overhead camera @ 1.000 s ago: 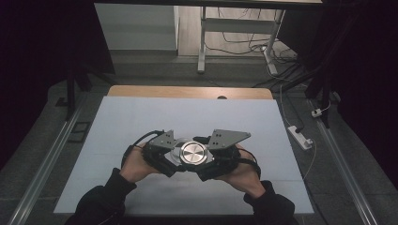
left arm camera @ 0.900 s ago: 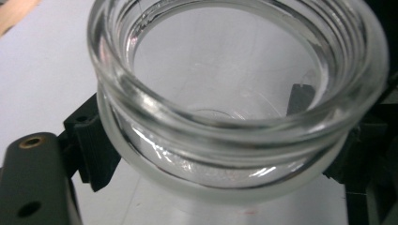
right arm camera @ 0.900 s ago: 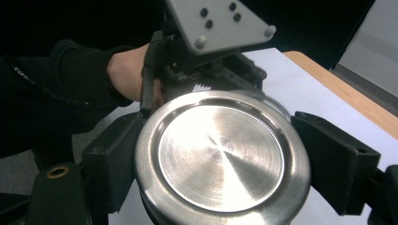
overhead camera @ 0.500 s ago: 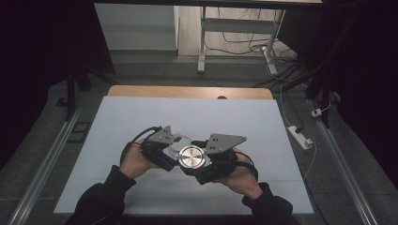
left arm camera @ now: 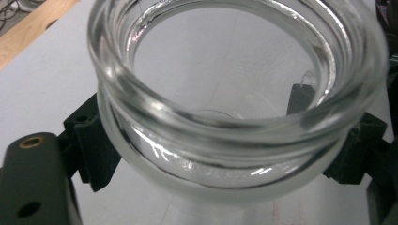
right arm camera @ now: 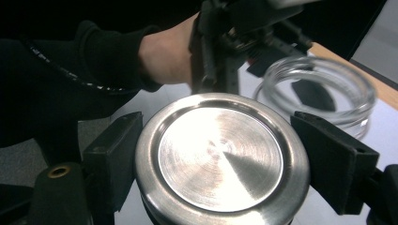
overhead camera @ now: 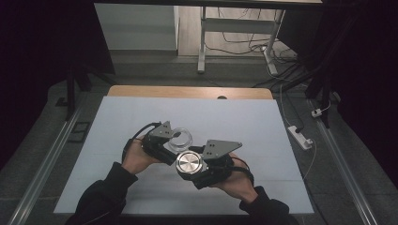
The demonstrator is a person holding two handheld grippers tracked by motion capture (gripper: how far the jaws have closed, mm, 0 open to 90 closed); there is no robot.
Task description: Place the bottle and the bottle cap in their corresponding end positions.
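High view has the left gripper (overhead camera: 174, 140) clamped round an open glass jar (overhead camera: 180, 139) mid-table, right gripper (overhead camera: 193, 165) squeezing a steel lid (overhead camera: 189, 163) just beside it. Line the lid up flat over the mouth (no tilting) before lowering.

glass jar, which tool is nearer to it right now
Left. The left tool is clamped around the glass jar just below its rim. The right tool sits beside it, gripping the metal lid, apart from the jar.
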